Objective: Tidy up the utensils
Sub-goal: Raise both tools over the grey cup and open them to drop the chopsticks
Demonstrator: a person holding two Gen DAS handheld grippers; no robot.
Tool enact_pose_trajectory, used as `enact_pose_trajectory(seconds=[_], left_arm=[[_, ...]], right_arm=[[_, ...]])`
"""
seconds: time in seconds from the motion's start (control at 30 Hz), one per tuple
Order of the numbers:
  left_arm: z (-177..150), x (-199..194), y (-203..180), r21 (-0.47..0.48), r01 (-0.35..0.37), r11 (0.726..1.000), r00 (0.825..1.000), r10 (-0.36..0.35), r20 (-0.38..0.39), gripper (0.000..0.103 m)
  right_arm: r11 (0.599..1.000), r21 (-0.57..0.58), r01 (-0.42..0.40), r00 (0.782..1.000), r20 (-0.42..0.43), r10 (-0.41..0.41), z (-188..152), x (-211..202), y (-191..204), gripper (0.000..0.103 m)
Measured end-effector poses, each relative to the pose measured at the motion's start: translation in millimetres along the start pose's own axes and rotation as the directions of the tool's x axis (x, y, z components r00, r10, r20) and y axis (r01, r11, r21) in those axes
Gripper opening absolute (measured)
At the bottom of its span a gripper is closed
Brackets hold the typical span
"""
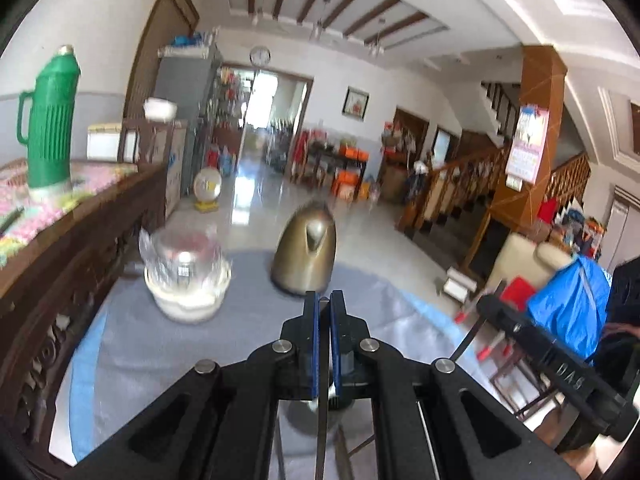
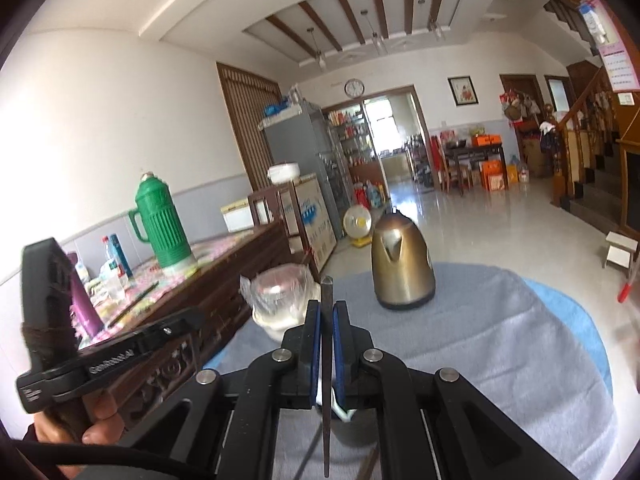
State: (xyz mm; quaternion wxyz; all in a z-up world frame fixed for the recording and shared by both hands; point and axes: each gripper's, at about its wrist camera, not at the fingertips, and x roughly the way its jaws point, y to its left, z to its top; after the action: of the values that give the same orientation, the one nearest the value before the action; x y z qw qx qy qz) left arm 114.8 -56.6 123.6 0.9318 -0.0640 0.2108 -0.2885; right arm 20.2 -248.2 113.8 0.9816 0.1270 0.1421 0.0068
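Utensils are clamped one per claw: a thin dark rod-like utensil (image 2: 327, 360) is pinched between the blue pads of the right claw (image 2: 327, 312), its tip sticking up just past the fingertips, the rest running down below the claw. A slim metal utensil (image 1: 321, 432) is likewise gripped in the left claw (image 1: 324, 300), pads nearly touching, shaft seen hanging beneath; type can't be told, too blurred. Both claws are held above a round surface (image 2: 500, 340) covered w/ a grey-blue cloth. A dark cup-like container (image 2: 352, 432) is partly seen directly under the right claw, something white at its rim; contents can't be told. On the surface farther out a bronze kettle (image 2: 402, 266) is stood upright, and to its left a white bowl (image 1: 188, 300) wrapped in clear plastic film. The left claw body is seen at left in the right wrist view, held by a hand (image 2: 86, 424). A carved dark wood cabinet (image 1: 80, 240) is set beside the surface, w/ a green thermos (image 1: 50, 120) upright on its patterned top. Left wrist view is motion-blurred.
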Motion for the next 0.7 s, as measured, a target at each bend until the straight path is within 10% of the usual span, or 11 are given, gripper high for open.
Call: enact_pose_trajectory(seconds=[0.2, 0.37, 0.57, 0.7], left_arm=[[20.3, -3.7, -9.9, -0.038, -0.048, 0.998, 0.975, 0.055, 0.214, 0.006], [23.7, 4.6, -10.2, -0.080, -0.101, 0.992, 0.917, 0.123, 0.379, 0.005], [3.5, 39.4, -3.8, -0.123, -0.174, 0.977, 0.873, 0.211, 0.440, 0.006], [-24.3, 65.7, 1.6, -0.119, -0.184, 0.976, 0.899, 0.216, 0.380, 0.006]], right_arm=[[0.999, 0.001, 0.033, 0.993, 0.111, -0.033, 23.7, 0.9, 6.5, 0.006], [0.996, -0.005, 0.084, 0.976, 0.202, -0.082, 31.4, 4.2, 12.8, 0.006], [0.993, -0.015, 0.119, 0.977, 0.181, -0.114, 20.4, 34.8, 12.1, 0.006], [0.993, -0.004, 0.121, 0.988, 0.095, -0.120, 3.2, 58.6, 3.6, 0.006]])
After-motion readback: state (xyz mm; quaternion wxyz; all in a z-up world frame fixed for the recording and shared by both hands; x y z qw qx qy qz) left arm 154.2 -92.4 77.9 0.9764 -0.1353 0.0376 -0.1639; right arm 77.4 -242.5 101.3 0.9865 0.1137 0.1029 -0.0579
